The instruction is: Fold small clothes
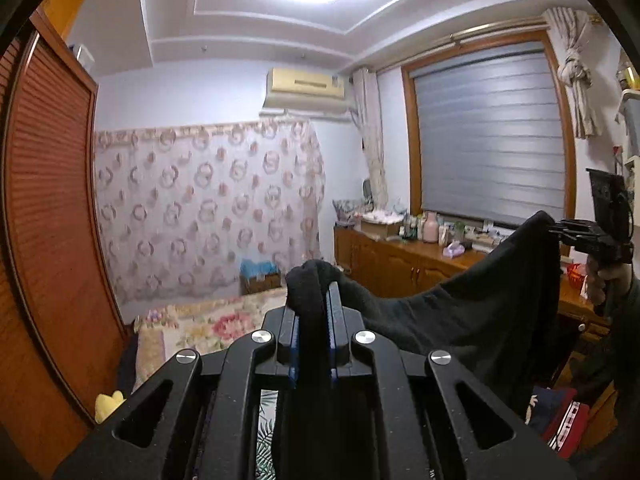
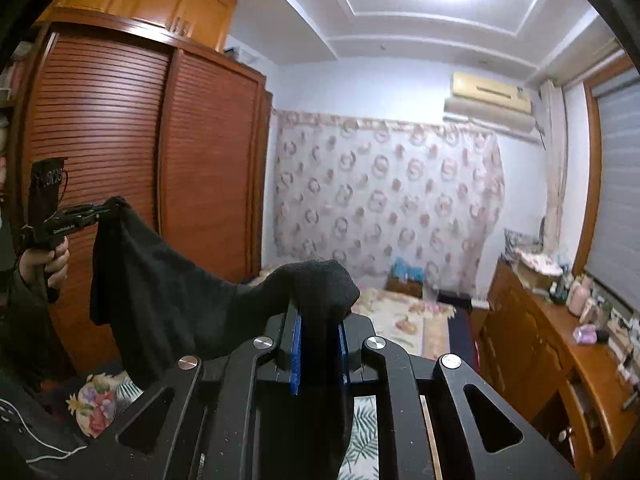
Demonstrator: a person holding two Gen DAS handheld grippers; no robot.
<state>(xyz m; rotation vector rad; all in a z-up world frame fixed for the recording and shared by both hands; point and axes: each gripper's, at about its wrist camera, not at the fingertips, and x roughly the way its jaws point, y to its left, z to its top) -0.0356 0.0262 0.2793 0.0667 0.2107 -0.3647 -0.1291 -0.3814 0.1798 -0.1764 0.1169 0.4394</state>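
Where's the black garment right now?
The black garment hangs in the air, stretched between the left gripper and right gripper, each pinching a corner above the floral bed.

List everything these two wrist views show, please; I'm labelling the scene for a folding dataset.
black garment: one, black, held up in the air between both grippers
wardrobe: one, reddish-brown, slatted doors
floral sheet: one, white and pink, hung on far wall
air conditioner: one, cream, above sheet
window blind: one, grey, lowered
sideboard: one, wooden, cluttered, under window
bed: one, floral cover
left gripper: black, shut on garment
right gripper: black, shut on garment
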